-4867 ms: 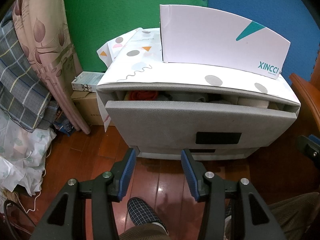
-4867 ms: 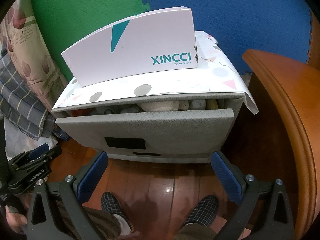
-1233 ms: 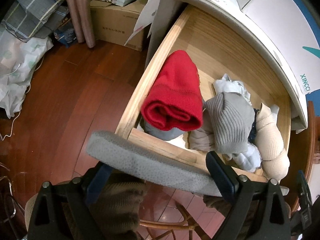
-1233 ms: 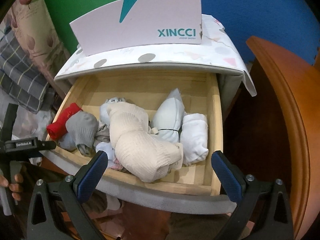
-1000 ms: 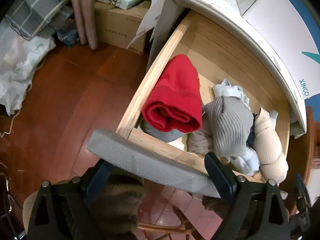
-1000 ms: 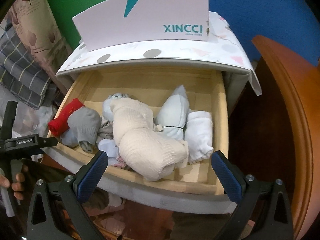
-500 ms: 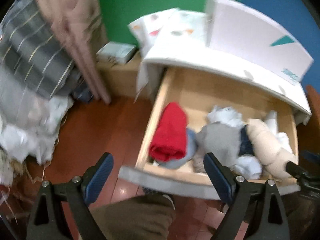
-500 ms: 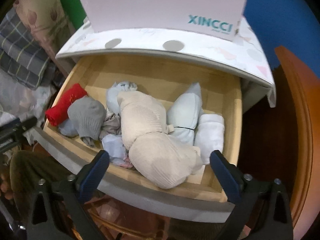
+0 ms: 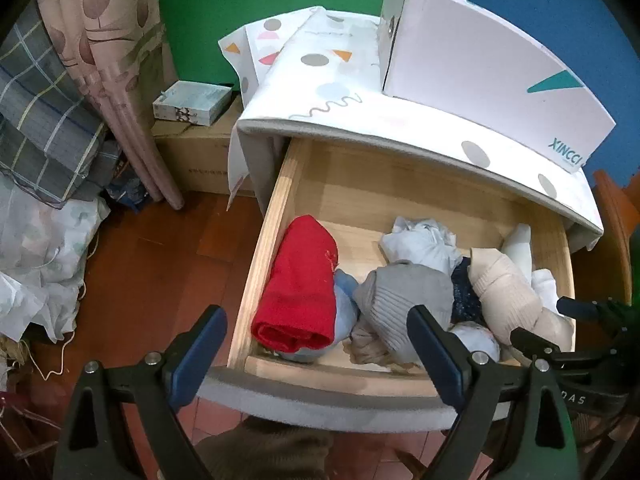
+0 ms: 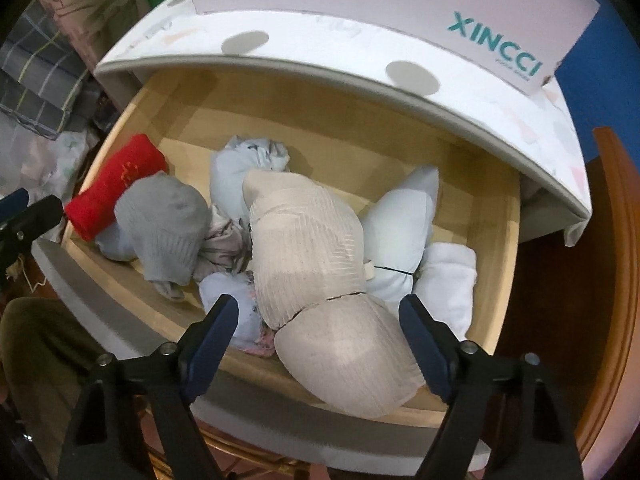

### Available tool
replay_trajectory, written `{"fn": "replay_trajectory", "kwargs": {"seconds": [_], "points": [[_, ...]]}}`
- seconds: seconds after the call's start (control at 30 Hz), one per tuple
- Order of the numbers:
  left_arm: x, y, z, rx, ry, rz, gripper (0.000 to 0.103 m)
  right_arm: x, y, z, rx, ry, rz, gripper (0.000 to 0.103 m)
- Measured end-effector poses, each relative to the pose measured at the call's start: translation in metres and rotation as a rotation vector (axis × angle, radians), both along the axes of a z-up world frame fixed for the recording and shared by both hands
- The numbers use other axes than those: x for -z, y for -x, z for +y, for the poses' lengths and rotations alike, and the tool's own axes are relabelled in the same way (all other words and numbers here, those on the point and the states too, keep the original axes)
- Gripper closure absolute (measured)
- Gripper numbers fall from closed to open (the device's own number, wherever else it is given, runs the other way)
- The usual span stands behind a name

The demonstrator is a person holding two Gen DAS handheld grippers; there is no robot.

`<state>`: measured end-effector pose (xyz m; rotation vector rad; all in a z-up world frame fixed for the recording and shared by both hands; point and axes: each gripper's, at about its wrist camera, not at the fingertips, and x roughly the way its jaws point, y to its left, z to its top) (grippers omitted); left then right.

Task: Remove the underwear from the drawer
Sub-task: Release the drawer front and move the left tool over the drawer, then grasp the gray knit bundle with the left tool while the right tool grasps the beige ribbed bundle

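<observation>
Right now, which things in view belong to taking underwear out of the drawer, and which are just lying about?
Job: open drawer, beige bundle, red roll, grey bundle, right hand-held gripper, jaws open over the beige bundle.

Lying about: white box, curtain, plaid fabric.

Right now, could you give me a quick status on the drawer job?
Both grippers open; right gripper jaws just narrowing above beige bundle, not gripping. Drawer open. Nothing in the way.
</observation>
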<state>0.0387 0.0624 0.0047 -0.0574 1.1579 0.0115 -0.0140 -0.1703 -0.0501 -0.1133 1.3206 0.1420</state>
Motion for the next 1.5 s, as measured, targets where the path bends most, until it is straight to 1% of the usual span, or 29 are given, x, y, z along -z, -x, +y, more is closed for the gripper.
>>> {"fn": "replay_trajectory", "kwargs": {"seconds": [0.2,0.33,0.37,0.43,0.53,0.67,0.73,0.93,1.07,1.17,1.23,1.33,1.5], "points": [[0.011,-0.004,-0.007,0.029,0.015,0.025,0.009,0.019,-0.003,0.004,-0.011,0.057,0.032,0.025],[0.023,-0.006,-0.015,0.038,0.029,0.068,0.009,0.029,-0.004,0.003,-0.017,0.085,0.039,0.030],[0.026,-0.007,-0.017,0.041,0.031,0.078,0.009,0.030,-0.004,0.001,-0.014,0.079,0.040,0.031],[0.031,-0.007,-0.020,0.045,0.040,0.088,0.009,0.030,-0.004,-0.004,0.007,0.049,0.036,0.036],[0.036,-0.009,-0.025,0.044,0.054,0.103,0.009,0.028,-0.004,-0.015,0.051,0.013,0.039,0.040],[0.040,-0.012,-0.027,0.027,0.094,0.119,0.009,0.026,-0.004,-0.027,0.115,-0.035,0.037,0.044],[0.041,-0.013,-0.027,0.017,0.101,0.120,0.009,0.025,-0.004,-0.033,0.145,-0.056,0.037,0.046],[0.041,-0.017,-0.032,0.011,0.113,0.128,0.009,0.017,0.000,-0.052,0.235,-0.105,0.032,0.048],[0.042,-0.021,-0.039,0.018,0.113,0.129,0.009,0.009,0.004,-0.067,0.314,-0.135,0.033,0.048],[0.043,-0.022,-0.046,0.030,0.109,0.126,0.009,0.007,0.005,-0.076,0.341,-0.131,0.033,0.048],[0.048,-0.025,-0.051,0.041,0.097,0.139,0.009,0.009,0.004,-0.080,0.349,-0.125,0.039,0.048],[0.061,-0.031,-0.057,0.033,0.072,0.163,0.009,0.019,0.004,-0.089,0.387,-0.175,0.077,0.048],[0.076,-0.037,-0.062,0.021,0.056,0.185,0.009,0.023,0.003,-0.096,0.403,-0.202,0.080,0.048]]}}
